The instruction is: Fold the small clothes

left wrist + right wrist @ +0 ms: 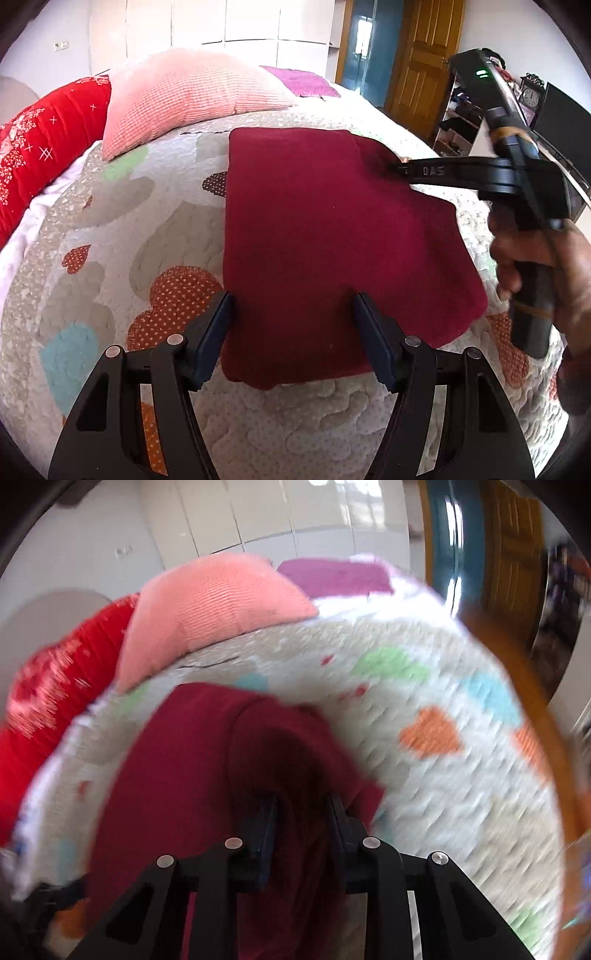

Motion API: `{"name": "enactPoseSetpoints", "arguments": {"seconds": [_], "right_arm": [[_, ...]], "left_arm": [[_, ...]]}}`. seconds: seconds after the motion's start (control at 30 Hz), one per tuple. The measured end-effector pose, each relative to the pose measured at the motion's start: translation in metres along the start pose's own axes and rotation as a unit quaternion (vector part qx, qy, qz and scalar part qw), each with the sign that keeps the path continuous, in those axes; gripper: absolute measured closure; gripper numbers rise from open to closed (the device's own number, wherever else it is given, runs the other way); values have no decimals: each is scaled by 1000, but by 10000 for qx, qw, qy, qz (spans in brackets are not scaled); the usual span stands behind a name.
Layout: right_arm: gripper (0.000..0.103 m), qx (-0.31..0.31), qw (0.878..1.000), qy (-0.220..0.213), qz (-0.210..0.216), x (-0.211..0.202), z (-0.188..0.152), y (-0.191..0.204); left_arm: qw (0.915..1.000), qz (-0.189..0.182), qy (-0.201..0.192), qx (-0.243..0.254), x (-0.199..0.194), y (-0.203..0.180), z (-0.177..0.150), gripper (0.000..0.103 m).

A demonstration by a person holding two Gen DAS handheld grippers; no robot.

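Right gripper [303, 805] level, seemingly pinching garment [332, 240]

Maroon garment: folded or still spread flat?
Partly folded. The maroon garment lies doubled on the quilt, its far corner pinched by the right gripper.

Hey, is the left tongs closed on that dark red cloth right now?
No, the left tongs stand wide open, their fingers straddling the near part of the dark red cloth lying on the quilt.

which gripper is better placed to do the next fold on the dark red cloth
Right, probably. The right gripper already has a raised fold of the dark red cloth between its fingers at the far right edge. The left gripper is open, merely straddling the near edge on the quilt.
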State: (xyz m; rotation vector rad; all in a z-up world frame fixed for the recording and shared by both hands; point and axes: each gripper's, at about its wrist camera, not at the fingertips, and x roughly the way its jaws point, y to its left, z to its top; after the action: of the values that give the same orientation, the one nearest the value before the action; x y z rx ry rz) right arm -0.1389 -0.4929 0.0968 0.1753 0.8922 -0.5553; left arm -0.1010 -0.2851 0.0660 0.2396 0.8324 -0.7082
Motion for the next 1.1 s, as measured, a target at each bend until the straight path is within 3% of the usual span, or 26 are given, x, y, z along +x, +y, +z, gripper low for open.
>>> {"name": "enactPoseSetpoints", "arguments": {"seconds": [0.03, 0.07, 0.17, 0.3, 0.37, 0.4, 0.43, 0.5, 0.67, 0.77, 0.83, 0.87, 0.97, 1.07, 1.1], "right_arm": [[86, -62, 9993, -56, -362, 4, 3, -2], [86, 40, 9993, 57, -369, 13, 4, -7], [86, 325, 9994, 43, 72, 9, 1, -18], [84, 517, 9984, 47, 224, -21, -7, -30], [71, 735, 9959, -67, 532, -40, -15, -36], [54, 810, 9939, -166, 729, -50, -20, -37], [44, 829, 9921, -255, 906, -57, -25, -35], [39, 717, 9893, -296, 1235, -63, -34, -27], [37, 688, 9894, 221, 1261, -30, -53, -23], [22, 1160, 9811, 228, 1531, -17, -63, -37], [16, 1381, 9762, 174, 1661, -10, -68, -46], [15, 1430, 9741, 163, 1744, -8, -69, -48], [14, 1460, 9694, 21, 1974, 0, -67, -48], [16, 1390, 9642, 12, 2259, 10, -63, -41], [28, 1358, 9632, 44, 2318, 12, -61, -36]], "left_arm": [[10000, -11, -7, -3, 0, -1, 0, 34], [10000, 17, -10, -5, 0, -1, 0, 34], [10000, -1, 5, -50, 1, 1, -1, 34], [9998, -68, 45, -159, -2, 5, -2, 34], [9998, -118, 47, -145, -6, 6, -2, 34], [9998, -149, 43, -142, -8, 6, -2, 34], [9997, -188, 37, -153, -10, 8, -2, 34], [9990, -343, -7, -274, -15, 15, 1, 34], [9926, -840, -5, -878, -13, 43, 13, 33], [9874, -1046, 162, -1176, 7, 60, 18, 25], [9798, -1372, 299, -1421, 22, 67, 20, 24], [9720, -1658, 388, -1619, 32, 71, 21, 23], [9586, -2022, 550, -1926, 50, 70, 22, 18], [9596, -2024, 526, -1881, 55, 62, 25, 17], [9628, -1971, 572, -1759, 54, 56, 26, 19]]}}
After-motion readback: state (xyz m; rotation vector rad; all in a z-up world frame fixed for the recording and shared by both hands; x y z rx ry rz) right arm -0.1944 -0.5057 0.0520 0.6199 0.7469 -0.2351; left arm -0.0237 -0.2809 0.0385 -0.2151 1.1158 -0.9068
